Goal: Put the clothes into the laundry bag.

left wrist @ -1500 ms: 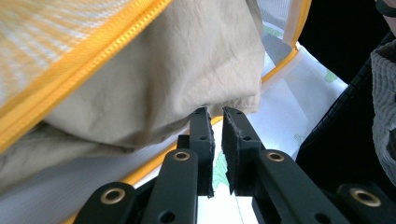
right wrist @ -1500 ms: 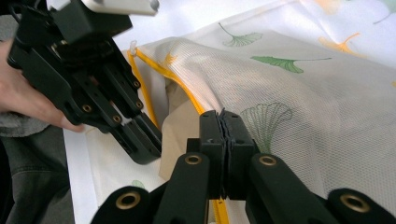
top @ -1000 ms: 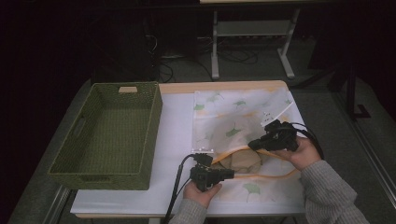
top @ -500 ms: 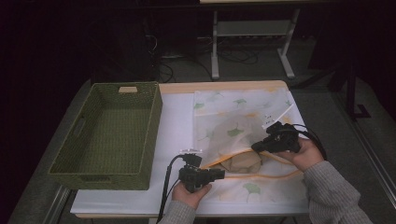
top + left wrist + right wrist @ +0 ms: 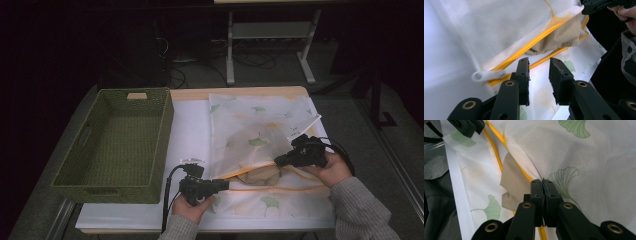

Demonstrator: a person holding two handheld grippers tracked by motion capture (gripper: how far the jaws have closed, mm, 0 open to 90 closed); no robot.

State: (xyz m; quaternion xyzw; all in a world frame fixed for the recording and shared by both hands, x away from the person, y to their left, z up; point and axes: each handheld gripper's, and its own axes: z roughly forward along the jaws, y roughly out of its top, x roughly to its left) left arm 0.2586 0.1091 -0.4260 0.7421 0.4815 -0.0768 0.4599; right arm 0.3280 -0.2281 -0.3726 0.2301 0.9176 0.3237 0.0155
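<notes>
A white mesh bag printed with green leaves lies flat on the table, its mouth edged in yellow. A beige cloth shows inside the open mouth. My right gripper is shut on the bag's upper lip, its jaws pressed together on the mesh beside the yellow trim and the beige cloth. My left gripper lies at the mouth's left end; its jaws have just been opening and nothing is between them. The white zipper pull rests just left of them.
A green woven basket stands empty on the table's left half. A white cover lies between basket and bag. The table's front edge is close under both hands. A metal stand and cables sit on the floor beyond the table.
My left gripper has slid left along the bag's front edge and its jaws have parted. The right gripper has held still on the bag's lip.
</notes>
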